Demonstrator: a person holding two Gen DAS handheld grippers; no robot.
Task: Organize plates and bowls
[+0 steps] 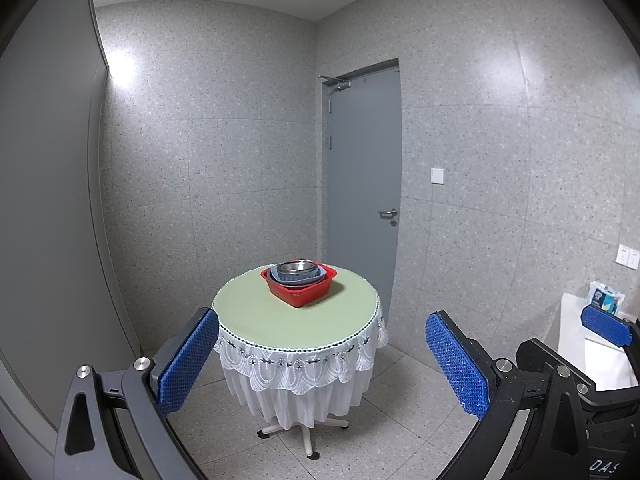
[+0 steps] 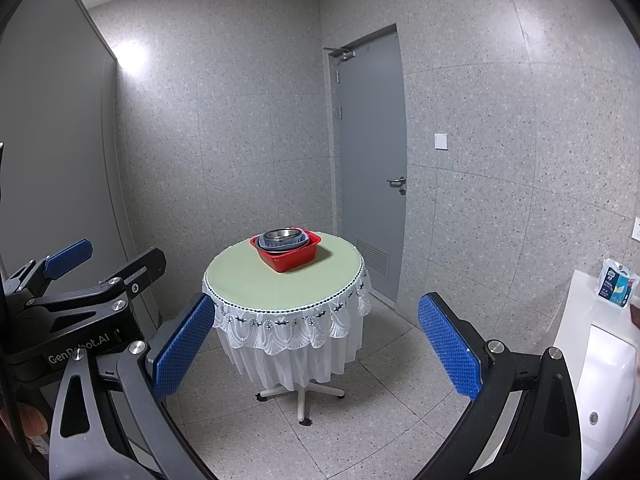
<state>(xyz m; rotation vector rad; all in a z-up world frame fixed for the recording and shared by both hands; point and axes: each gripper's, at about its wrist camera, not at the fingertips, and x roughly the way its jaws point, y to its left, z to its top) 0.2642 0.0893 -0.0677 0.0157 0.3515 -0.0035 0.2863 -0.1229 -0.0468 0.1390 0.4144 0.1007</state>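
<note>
A red plastic basin [image 1: 300, 290] [image 2: 287, 257] stands on a round table [image 1: 256, 320] [image 2: 248, 280] with a pale green top and a white lace skirt. In the basin sit stacked dishes: a blue-grey bowl [image 1: 298, 278] [image 2: 282, 243] with a steel bowl [image 1: 296, 267] [image 2: 281, 235] on top. My left gripper [image 1: 320, 356] is open and empty, well short of the table. My right gripper [image 2: 316, 344] is open and empty too, at about the same distance. The left gripper also shows at the left of the right wrist view [image 2: 108, 260].
A shut grey door [image 1: 364, 168] [image 2: 370, 160] stands behind the table. A white counter with a sink [image 2: 600, 352] and a pack of tissues [image 2: 616, 284] is at the right. Speckled tile floor surrounds the table's star foot [image 2: 302, 396].
</note>
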